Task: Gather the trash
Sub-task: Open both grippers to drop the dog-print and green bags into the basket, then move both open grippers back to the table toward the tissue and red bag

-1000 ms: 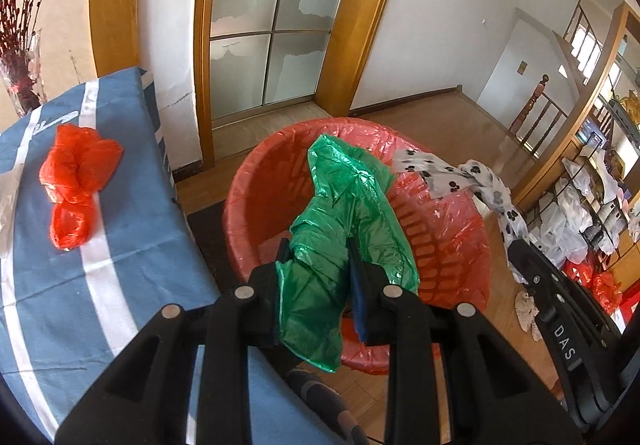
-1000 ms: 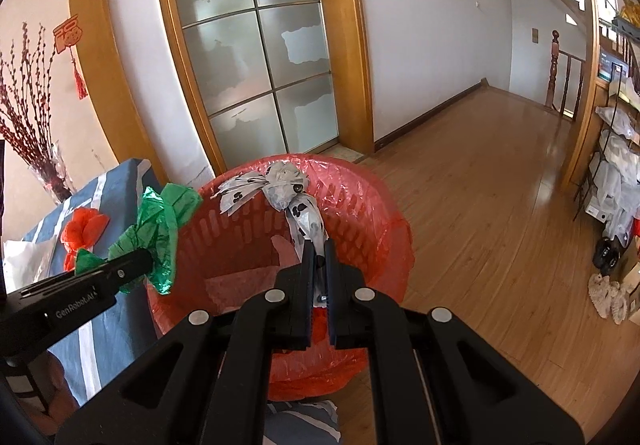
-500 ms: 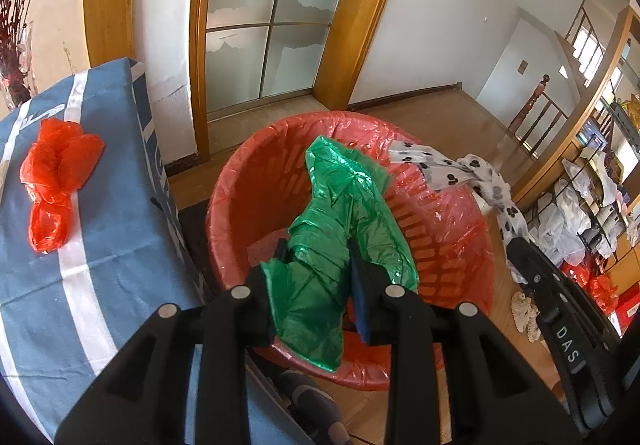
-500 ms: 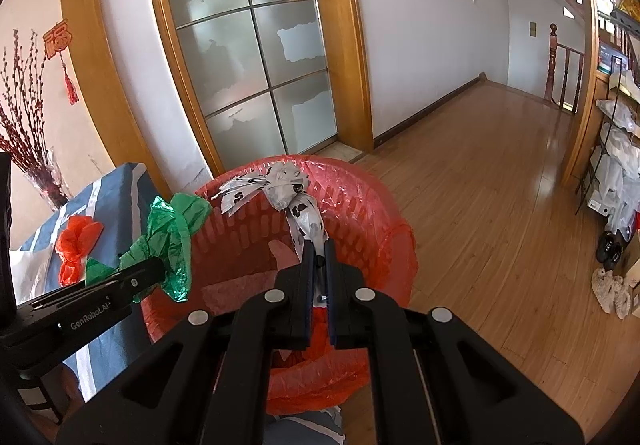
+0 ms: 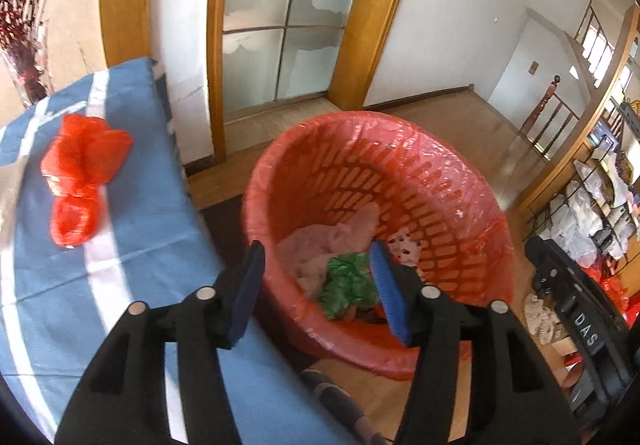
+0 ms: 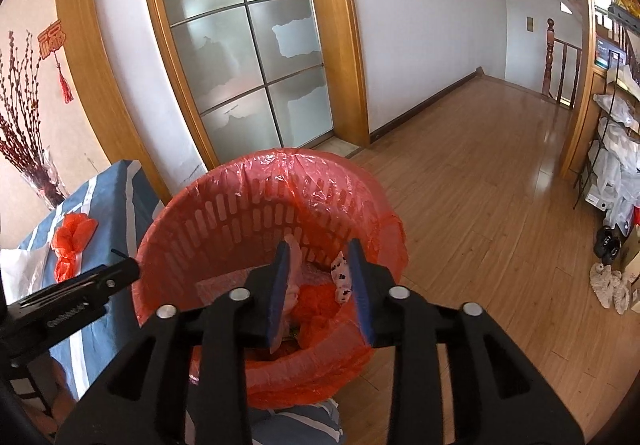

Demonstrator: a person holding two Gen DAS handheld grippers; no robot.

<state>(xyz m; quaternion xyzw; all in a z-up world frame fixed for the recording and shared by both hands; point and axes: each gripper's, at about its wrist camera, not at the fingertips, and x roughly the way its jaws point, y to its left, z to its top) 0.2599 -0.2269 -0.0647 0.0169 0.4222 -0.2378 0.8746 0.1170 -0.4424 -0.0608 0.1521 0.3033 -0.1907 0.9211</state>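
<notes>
My left gripper (image 5: 316,265) had just opened wide and held nothing; the green bag (image 5: 349,283) it pinched before lay below its jaws in the red basket (image 5: 460,205). My right gripper (image 6: 318,261) opened too, and the spotted bag (image 6: 342,279), I think, dropped between its jaws.

A lined basket (image 5: 440,181) stands on the wooden floor (image 6: 480,205), just right of a cloth-covered counter (image 5: 120,285). Inside the basket, at the bottom, lie a crumpled plastic bag (image 5: 348,281), a spotted bag (image 6: 342,277) to its right, and other crumpled wrapping. A knotted bag (image 5: 80,169) lies on the counter, well left of the basket. A vase of branches (image 6: 28,149) stands at the counter's far left. A glass-paned door (image 6: 244,57) is behind the basket. Shelving with bags (image 6: 616,149) stands at far right.
</notes>
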